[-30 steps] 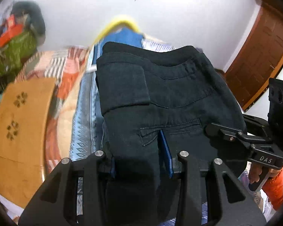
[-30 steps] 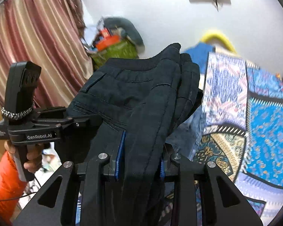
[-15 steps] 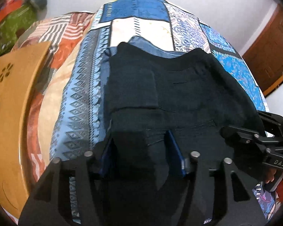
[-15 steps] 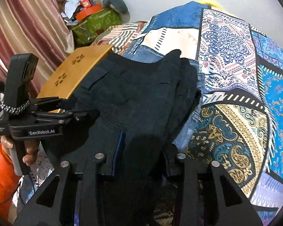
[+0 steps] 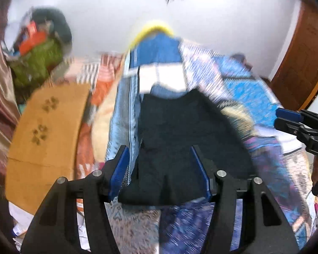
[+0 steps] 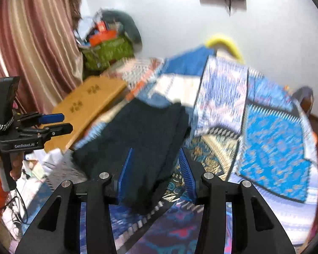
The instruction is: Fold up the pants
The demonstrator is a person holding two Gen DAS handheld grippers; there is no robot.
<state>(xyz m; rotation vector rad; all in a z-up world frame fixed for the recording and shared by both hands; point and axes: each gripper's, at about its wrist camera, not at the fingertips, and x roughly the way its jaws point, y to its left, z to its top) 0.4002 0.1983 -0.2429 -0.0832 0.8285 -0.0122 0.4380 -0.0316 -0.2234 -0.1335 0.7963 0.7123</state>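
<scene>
The dark navy pants (image 5: 180,139) lie folded in a compact stack on the patterned bedspread (image 5: 254,97); they also show in the right wrist view (image 6: 142,139). My left gripper (image 5: 161,165) is open, its blue pads wide apart on either side of the stack's near edge, gripping nothing. My right gripper (image 6: 156,165) is open too, its pads spread over the stack's near right corner. A blue garment (image 5: 167,91) peeks out beyond the far edge of the stack. Both views are motion-blurred.
An orange wooden board (image 5: 46,133) with flower cutouts stands left of the bed. A green bag (image 6: 108,53) with clutter sits by the curtain (image 6: 31,42). A wooden door (image 5: 303,48) is at the right. The bedspread stretches to the right (image 6: 273,139).
Both grippers have opened and let go of the pants, which now lie on the bed. Both grippers have pulled back and tilted up.
</scene>
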